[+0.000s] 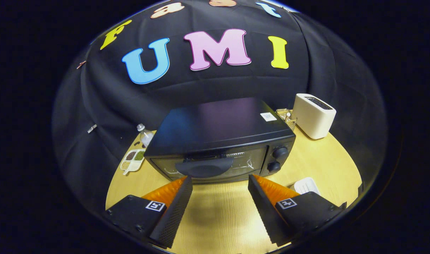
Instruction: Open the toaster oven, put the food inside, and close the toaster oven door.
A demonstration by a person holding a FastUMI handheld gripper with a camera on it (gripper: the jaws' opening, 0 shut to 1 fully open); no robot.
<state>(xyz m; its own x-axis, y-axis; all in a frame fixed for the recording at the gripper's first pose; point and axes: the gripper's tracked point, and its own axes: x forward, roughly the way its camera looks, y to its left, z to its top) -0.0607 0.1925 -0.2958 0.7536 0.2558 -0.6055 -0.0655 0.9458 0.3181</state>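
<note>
A black toaster oven (218, 137) stands on the wooden table just beyond my fingers, its glass door shut. The door's curved dark handle (204, 167) sits at the top of the door, slightly left of centre. Two round knobs (279, 152) are on the oven's right panel. My gripper (220, 180) is open, its orange-and-black fingers (181, 197) spread wide with nothing between them, tips close to the oven's lower front. A small white dish (306, 185) lies on the table to the right of the right finger; what is on it I cannot tell.
A white pop-up toaster (313, 115) stands behind the oven to the right, with a small wire rack (287, 118) beside it. To the oven's left are a clear bottle (145, 135) and a divided tray of grains (133, 160). Bare table (218, 215) lies between my fingers.
</note>
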